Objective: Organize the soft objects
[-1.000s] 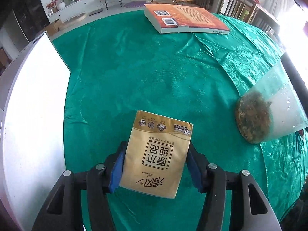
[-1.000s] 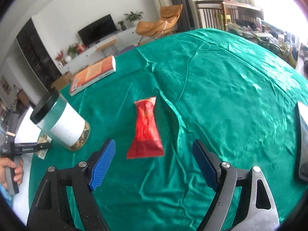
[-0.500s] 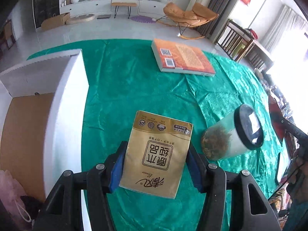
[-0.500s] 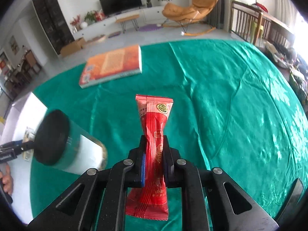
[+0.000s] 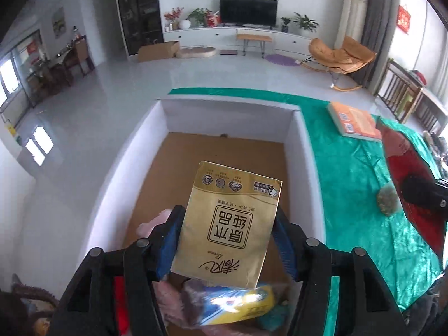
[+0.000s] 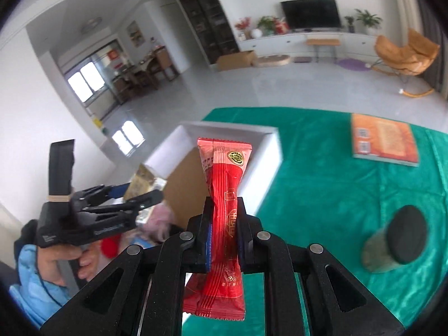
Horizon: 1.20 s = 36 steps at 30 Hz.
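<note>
1. The left gripper [image 5: 228, 236] hung over the open white box [image 5: 303, 151]. The gold tissue pack [image 5: 229, 221] stood between its blue pads; its jaws had just been opening, and whether the pads still pressed on the pack could not be told.
2. The right gripper [image 6: 224, 239] was clamped tight on the red snack packet [image 6: 224, 210], which stood upright and pinched at its middle, near the box's right wall.
3. The box had white walls and a brown cardboard floor. At its near end lay a yellow-and-blue wrapped pack [image 5: 238, 305], something pink and something red, too blurred to name.
4. The table wore a shiny green cloth [image 6: 322, 190], creased in places. On it lay an orange book [image 6: 385, 140], well apart from the box, and nearer stood a jar with a black lid [image 6: 406, 238], holding something greenish-brown.
5. A hand [image 6: 60, 263] in a light blue sleeve held the left gripper's handle.
6. Beyond the table spread a pale glossy floor, with a television [image 5: 248, 10] over a long white cabinet, potted plants, a cardboard carton and an orange lounge chair [image 5: 340, 56].
</note>
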### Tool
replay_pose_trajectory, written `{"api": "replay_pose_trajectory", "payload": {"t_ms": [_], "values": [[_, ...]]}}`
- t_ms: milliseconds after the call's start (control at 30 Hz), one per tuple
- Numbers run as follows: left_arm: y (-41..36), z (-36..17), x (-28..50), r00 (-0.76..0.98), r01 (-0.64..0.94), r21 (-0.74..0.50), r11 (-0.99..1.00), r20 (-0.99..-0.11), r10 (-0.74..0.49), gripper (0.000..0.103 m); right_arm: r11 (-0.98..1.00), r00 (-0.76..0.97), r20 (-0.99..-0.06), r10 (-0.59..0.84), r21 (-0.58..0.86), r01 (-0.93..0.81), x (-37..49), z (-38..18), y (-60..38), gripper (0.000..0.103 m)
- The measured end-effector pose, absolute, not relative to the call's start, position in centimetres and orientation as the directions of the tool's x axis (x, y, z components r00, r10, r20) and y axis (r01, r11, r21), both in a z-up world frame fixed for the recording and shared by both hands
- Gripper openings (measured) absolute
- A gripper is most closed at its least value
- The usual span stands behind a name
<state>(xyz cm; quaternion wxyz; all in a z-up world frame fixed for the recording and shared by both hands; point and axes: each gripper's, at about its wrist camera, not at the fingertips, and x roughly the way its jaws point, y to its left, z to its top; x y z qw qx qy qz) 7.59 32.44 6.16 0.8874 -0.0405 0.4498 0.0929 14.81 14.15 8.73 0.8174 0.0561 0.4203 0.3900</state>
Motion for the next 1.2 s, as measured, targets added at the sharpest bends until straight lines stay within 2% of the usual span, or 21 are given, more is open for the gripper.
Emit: {"api": "replay_pose_trajectory", "payload": {"t_ms": [33,67,100,133,300,500,633,833,1200], "values": [[33.0,5.6,7.0,0.571,-0.221,0.038,0.975,-0.805,0.161,0.078,0.657,0.298,-0.634,0.714,0.459,-0.598,14.5,8.3,15.8,0.024],[33.4,5.2,6.4,0.571,-0.241,0.058,0.969,-0.799,0.19,0.092,0.629,0.257,-0.626,0.737,0.494,-0.601,14.3,7.7,17.2,0.036],[33.7,4.9,5.8,0.576,-0.261,0.071,0.963,-0.788,0.215,0.095,0.61,0.23,-0.62,0.75,0.514,-0.603,14.1,7.3,18.2,0.071],[33.9,4.7,5.2,0.587,-0.279,0.077,0.957,-0.775,0.234,0.097,0.609,0.235,-0.617,0.751,0.51,-0.608,13.8,7.1,18.7,0.074],[33.1,5.0,2.7,0.641,-0.329,0.084,0.941,-0.711,0.288,0.097,0.648,0.297,-0.646,0.703,0.411,-0.641,13.0,6.4,18.2,0.074],[31.5,5.0,0.3,0.681,-0.37,-0.042,0.928,-0.692,0.24,0.098,0.69,0.365,-0.668,0.649,0.315,-0.651,12.3,6.0,16.0,0.074],[31.3,4.3,-0.4,0.627,-0.462,0.003,0.887,-0.706,0.329,0.098,0.692,0.383,-0.68,0.625,0.256,-0.675,11.2,5.7,16.3,0.074],[31.4,4.2,-0.6,0.608,-0.488,0.064,0.871,-0.69,0.391,0.098,0.675,0.392,-0.703,0.593,0.169,-0.718,9.1,5.6,17.6,0.074],[30.8,4.2,-0.8,0.611,-0.481,0.087,0.872,-0.681,0.404,0.098,0.674,0.404,-0.719,0.566,0.121,-0.729,7.8,5.2,17.9,0.074]]}}
